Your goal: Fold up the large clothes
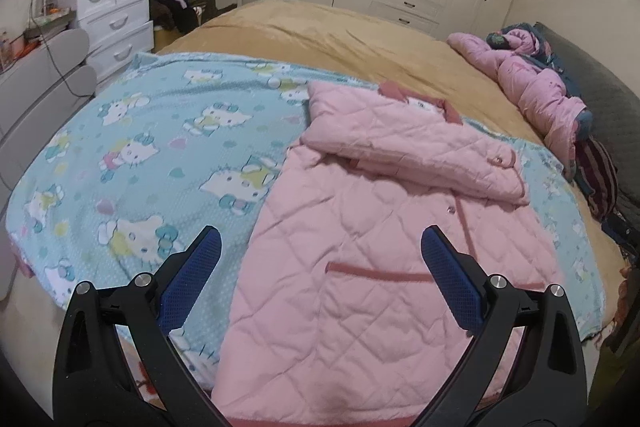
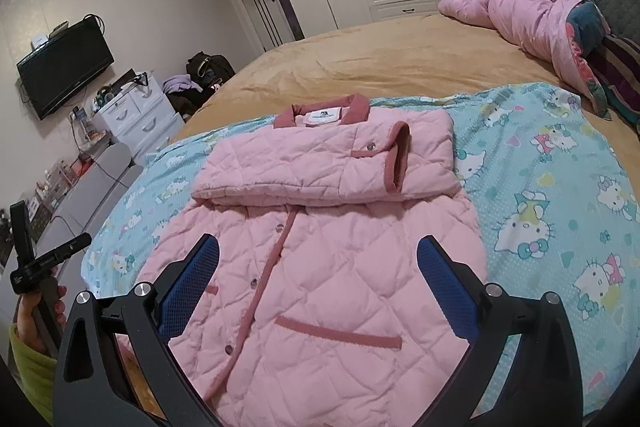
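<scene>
A pink quilted jacket with darker pink trim lies face up on a light blue cartoon-cat blanket, collar at the far end. Both sleeves are folded across its chest; a cuff lies on top in the right wrist view. The jacket shows snaps down its front and a pocket trim. My left gripper is open and empty, hovering above the jacket's lower left part. My right gripper is open and empty above the jacket's lower front. The left gripper also shows at the left edge of the right wrist view.
The blanket covers the near part of a bed with a tan cover. A crumpled pink and floral quilt lies at the headboard. White drawers, a grey bench and a wall TV stand left; wardrobes behind.
</scene>
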`<state>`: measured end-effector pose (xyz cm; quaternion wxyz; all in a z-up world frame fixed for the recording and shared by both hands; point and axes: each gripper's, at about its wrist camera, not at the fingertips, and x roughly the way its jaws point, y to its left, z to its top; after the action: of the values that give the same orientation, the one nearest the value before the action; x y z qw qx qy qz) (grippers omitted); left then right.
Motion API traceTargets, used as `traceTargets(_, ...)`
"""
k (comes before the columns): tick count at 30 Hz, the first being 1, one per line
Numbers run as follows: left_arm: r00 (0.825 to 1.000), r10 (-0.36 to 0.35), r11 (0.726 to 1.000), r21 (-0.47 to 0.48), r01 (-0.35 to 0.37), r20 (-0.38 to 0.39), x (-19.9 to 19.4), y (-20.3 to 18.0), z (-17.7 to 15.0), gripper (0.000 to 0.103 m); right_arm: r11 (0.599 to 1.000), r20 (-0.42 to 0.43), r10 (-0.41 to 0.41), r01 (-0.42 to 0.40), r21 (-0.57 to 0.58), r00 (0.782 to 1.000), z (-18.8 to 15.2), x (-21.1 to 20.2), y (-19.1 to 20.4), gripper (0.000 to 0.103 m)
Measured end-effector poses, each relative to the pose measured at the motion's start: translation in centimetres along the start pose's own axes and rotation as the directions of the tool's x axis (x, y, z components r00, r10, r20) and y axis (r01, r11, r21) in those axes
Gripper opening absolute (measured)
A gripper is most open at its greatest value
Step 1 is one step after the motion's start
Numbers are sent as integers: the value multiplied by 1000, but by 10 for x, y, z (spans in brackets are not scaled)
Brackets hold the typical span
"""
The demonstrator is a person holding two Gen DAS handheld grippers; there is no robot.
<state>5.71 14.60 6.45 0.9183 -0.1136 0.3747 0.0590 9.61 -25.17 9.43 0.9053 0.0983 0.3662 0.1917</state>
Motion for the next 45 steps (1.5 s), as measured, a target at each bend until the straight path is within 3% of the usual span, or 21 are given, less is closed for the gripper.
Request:
traceTargets(17,990,71,996,-38,-76,-121,10,41,-55,94,1000,-79,-10,10,-4,997,-43,-4,-25,99)
traceTargets(33,968,14,996,-82,-35,-250,40,59,-112,94,1000,-148,-12,10,-11,989,-74,-8,-41,99)
traceTargets(45,946,-34,990,-138,-12,-323,59,64,-127,94,999,-243,11,-18,-27,970,-108,-4,-42,99)
